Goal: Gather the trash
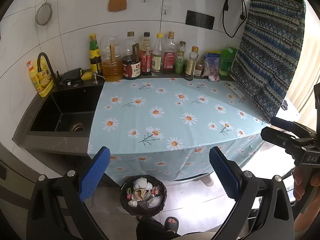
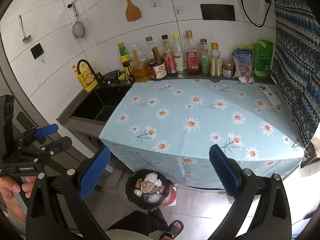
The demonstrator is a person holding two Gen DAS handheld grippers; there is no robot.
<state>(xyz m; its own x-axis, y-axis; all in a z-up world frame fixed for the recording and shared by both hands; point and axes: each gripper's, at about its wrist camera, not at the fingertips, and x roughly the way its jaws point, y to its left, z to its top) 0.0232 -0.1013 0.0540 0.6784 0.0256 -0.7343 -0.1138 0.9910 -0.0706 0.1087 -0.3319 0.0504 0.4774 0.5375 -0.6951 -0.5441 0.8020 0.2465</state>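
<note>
A black-lined trash bin [image 1: 143, 195] [image 2: 150, 189] stands on the floor below the counter's front edge, holding several crumpled tissues and wrappers. My left gripper [image 1: 159, 172] hovers above the bin, blue pads wide apart, nothing between them. My right gripper [image 2: 159, 172] is also open and empty, held above the bin and the counter's front edge. Each gripper appears at the edge of the other's view: the right one [image 1: 280, 128] and the left one [image 2: 50, 134]. The daisy-print cloth [image 1: 170, 116] [image 2: 200, 124] on the counter carries no loose trash that I can see.
A black sink [image 1: 66, 110] lies left of the cloth. Several sauce and oil bottles [image 1: 148, 58] line the back wall, beside snack packets [image 2: 243, 66]. A white phone [image 2: 270, 98] rests at the right. A patterned cloth [image 1: 270, 56] hangs at the right. A person's feet in sandals [image 1: 171, 223] are beside the bin.
</note>
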